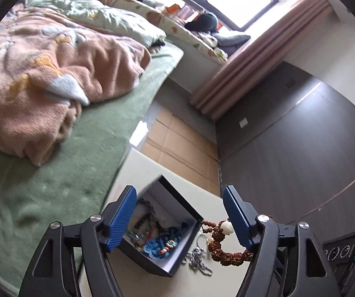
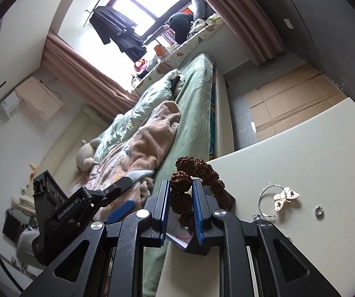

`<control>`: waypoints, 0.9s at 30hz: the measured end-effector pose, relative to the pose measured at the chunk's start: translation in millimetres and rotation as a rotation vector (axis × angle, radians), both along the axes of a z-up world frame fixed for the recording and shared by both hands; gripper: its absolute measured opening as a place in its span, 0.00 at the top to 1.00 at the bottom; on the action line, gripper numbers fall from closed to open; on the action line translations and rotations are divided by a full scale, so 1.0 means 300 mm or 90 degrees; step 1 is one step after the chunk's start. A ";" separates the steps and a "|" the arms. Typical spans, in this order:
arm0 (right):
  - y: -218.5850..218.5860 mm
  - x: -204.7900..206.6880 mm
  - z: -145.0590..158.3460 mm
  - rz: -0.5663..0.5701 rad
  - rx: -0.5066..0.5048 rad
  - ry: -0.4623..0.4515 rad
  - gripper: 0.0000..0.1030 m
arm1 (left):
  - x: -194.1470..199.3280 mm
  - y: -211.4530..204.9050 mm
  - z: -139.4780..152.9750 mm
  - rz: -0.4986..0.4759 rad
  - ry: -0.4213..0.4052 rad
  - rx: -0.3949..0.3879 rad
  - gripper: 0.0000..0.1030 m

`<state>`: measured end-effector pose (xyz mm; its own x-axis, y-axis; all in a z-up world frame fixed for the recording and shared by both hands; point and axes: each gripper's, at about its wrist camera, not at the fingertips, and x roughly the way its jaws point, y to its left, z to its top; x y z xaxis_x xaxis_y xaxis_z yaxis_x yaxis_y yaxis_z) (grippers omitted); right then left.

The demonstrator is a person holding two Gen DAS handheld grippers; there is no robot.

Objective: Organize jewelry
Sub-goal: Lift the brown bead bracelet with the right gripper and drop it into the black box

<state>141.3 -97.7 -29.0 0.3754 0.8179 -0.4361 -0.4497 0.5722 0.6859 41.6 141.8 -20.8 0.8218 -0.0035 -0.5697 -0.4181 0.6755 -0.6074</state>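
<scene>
A dark open jewelry box (image 1: 177, 212) sits on the pale table (image 1: 147, 170), holding blue beads and other strings. My left gripper (image 1: 180, 219) is open and empty above the box. A brown rough-bead bracelet (image 1: 224, 253) with a white bead hangs to the right of the box. My right gripper (image 2: 181, 209) is shut on this brown bead bracelet (image 2: 197, 167), held above the box's edge. A silver chain (image 1: 197, 259) lies beside the box. A hoop with a butterfly charm (image 2: 285, 196) and a small ring (image 2: 319, 210) lie on the table (image 2: 313, 153).
A bed with a green sheet (image 1: 53, 185) and pink blanket (image 1: 53, 74) borders the table's left side. Flattened cardboard (image 1: 177, 143) lies on the floor beyond the table. A dark wall (image 1: 301, 148) and a power strip (image 1: 341, 250) are at the right.
</scene>
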 end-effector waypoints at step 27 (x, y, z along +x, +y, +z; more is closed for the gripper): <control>-0.085 0.046 -0.046 -0.023 -0.018 0.049 0.50 | 0.040 -0.034 -0.057 -0.016 0.053 -0.012 0.28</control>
<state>155.2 -123.1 -42.9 0.3694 0.7911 -0.4875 -0.3747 0.6069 0.7009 53.6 131.5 -37.8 0.7710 -0.0351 -0.6358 -0.4508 0.6751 -0.5840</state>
